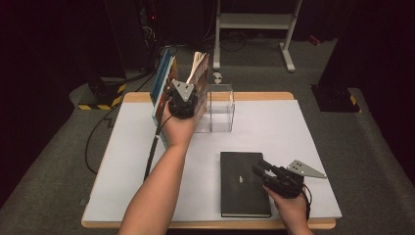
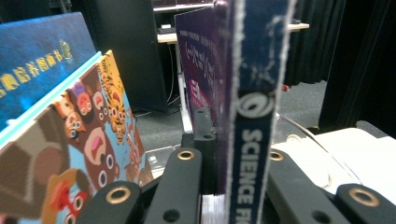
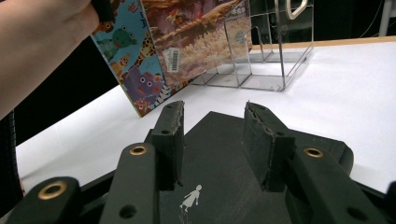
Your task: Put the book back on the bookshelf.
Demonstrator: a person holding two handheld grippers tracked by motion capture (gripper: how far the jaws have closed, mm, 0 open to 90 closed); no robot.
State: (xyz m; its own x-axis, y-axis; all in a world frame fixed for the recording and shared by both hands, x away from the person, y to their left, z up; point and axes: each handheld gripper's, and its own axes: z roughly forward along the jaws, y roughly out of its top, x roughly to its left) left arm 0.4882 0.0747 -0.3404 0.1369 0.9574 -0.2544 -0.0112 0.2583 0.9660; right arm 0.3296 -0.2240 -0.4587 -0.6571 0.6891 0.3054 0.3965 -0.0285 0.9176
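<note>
Purple book (image 2: 247, 116) stands upright, clamped at its spine by the left gripper (image 1: 183, 100), just beside the picture books (image 2: 70, 140) and clear rack (image 1: 220, 107). Right gripper (image 1: 268, 174) hovers part-open, empty, over the black book (image 1: 242, 183) on the desk (image 1: 293, 127).

Left gripper (image 1: 183, 102): black body, grey three-cornered plate on top, black cable trailing. Right gripper (image 3: 212, 135): black jaws, brass-ringed screw holes, rough pads; bare forearms, sleeveless
</note>
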